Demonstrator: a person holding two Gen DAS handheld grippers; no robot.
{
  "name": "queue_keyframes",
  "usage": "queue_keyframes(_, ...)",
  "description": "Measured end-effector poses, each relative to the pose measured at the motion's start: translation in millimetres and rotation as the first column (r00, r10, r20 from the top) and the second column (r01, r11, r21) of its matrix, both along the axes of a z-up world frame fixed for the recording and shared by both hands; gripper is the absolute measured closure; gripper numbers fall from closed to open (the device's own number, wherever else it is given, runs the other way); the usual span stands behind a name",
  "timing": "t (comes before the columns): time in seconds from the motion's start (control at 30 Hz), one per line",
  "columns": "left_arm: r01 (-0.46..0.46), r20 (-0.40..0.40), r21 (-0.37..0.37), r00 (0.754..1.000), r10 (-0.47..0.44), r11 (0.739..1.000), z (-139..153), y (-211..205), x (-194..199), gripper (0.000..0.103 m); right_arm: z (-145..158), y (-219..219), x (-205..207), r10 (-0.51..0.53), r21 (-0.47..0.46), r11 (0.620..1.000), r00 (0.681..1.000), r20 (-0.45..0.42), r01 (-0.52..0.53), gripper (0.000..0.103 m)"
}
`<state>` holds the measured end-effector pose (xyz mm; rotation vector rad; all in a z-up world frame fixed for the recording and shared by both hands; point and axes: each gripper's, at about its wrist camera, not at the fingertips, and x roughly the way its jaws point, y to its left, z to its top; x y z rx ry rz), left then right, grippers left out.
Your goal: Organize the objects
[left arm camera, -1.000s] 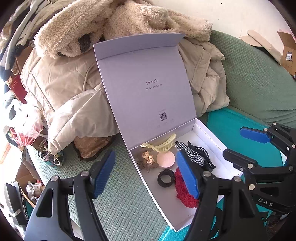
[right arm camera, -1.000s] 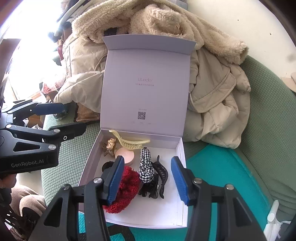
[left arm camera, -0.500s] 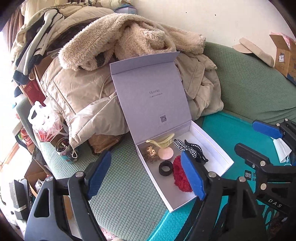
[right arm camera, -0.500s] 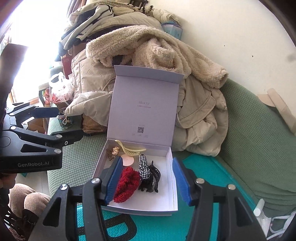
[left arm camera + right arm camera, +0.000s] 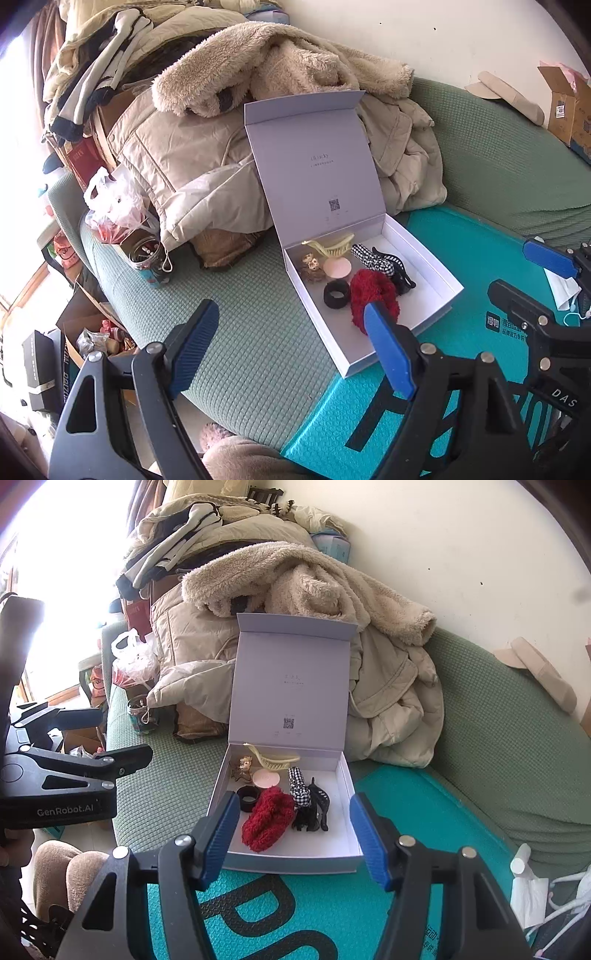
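Observation:
A white box (image 5: 345, 775) (image 5: 424, 251) lies open on the sofa, its lid (image 5: 291, 686) propped upright against the coats. Inside lie a red fluffy scrunchie (image 5: 267, 818) (image 5: 371, 291), a black hair tie (image 5: 247, 798), a checked scrunchie (image 5: 299, 786), a black claw clip (image 5: 317, 808), a yellow claw clip (image 5: 271, 758) and a pink round item (image 5: 266, 778). My right gripper (image 5: 295, 838) hovers before the box, jaws opening, nothing between them. My left gripper (image 5: 288, 347) is over the sofa left of the box, jaws opening and empty.
Beige coats (image 5: 207, 147) are heaped behind the box. A tin can (image 5: 149, 260) and a plastic bag (image 5: 114, 206) stand at the sofa's left end. A teal mat (image 5: 406, 812) lies under the box's near side. Tissues (image 5: 528, 886) lie at right. A person's knee (image 5: 66, 867) is lower left.
Both grippers have drawn back and up from the box, so it looks smaller and farther. Both pairs of jaws have spread wider. The box's contents have not moved.

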<state>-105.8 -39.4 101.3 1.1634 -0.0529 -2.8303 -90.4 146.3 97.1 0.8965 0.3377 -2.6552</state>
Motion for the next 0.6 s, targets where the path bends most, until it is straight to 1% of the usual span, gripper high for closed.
queue_keyframes(0.17, -0.014, 0.03, 0.027, 0.999, 0.013, 1.0, -11.1, -2.9, 19.6, 0.023, -7.7, 1.0, 18.3, 0.007, -0.017, 1.0, 1.0, 0.009, -0.006, 0.04)
queue_keyframes(0.37, -0.022, 0.037, 0.016, 0.999, 0.022, 1.0, -18.8, -1.1, 40.9, 0.023, -18.3, 3.7, 33.3, -0.005, -0.039, 0.999, 0.999, 0.039, 0.006, 0.04)
queue_keyframes(0.6, -0.028, 0.038, 0.017, 0.999, 0.027, 0.999, -23.8, 0.0, 55.4, 0.023, -25.9, 4.5, 44.9, -0.005, -0.044, 0.999, 0.998, 0.058, 0.007, 0.04)
